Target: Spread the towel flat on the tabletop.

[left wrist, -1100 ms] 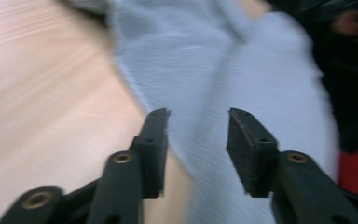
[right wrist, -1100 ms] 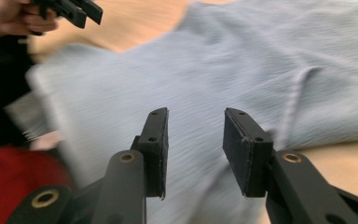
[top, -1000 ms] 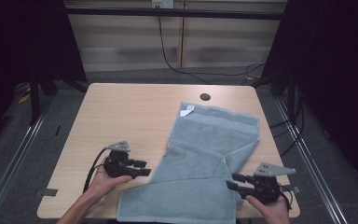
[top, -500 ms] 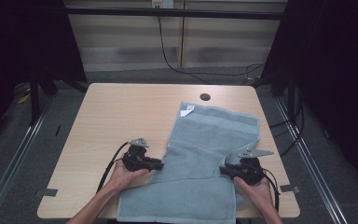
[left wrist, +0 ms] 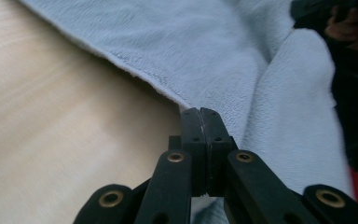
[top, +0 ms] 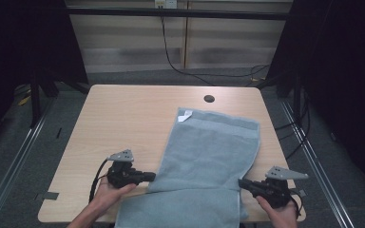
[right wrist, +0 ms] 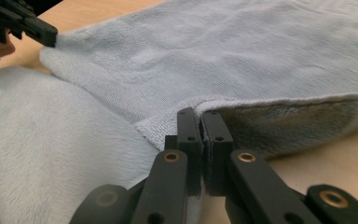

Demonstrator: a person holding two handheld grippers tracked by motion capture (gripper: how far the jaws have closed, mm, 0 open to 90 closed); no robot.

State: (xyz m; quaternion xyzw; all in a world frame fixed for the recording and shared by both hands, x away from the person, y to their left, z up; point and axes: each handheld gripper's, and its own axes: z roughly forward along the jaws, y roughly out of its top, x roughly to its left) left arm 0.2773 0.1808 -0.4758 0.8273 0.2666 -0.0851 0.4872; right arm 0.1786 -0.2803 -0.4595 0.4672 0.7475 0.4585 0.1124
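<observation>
A light blue towel (top: 209, 152) lies on the wooden table (top: 123, 118), its near part folded under and reaching the front edge. My left gripper (top: 149, 177) is shut on the fold's left edge; in the left gripper view the jaws (left wrist: 200, 113) meet on the towel (left wrist: 242, 70) rim. At the fold's right end, my right gripper (top: 241, 182) is shut on a towel (right wrist: 242, 56) corner, seen close at the jaw tips (right wrist: 196, 115). That right edge is lifted slightly off the table. Each gripper view also shows the other gripper far off: right gripper (left wrist: 317, 9), left gripper (right wrist: 23, 25).
A white label (top: 185, 115) sits at the towel's far left corner. A round cable hole (top: 209, 99) lies near the table's far edge. Bare wood spreads to the left of the towel. Black frame posts and floor cables surround the table.
Both grippers first moved inward and away from the person, then drew back toward the near edge and slightly apart, staying at the towel's fold.
</observation>
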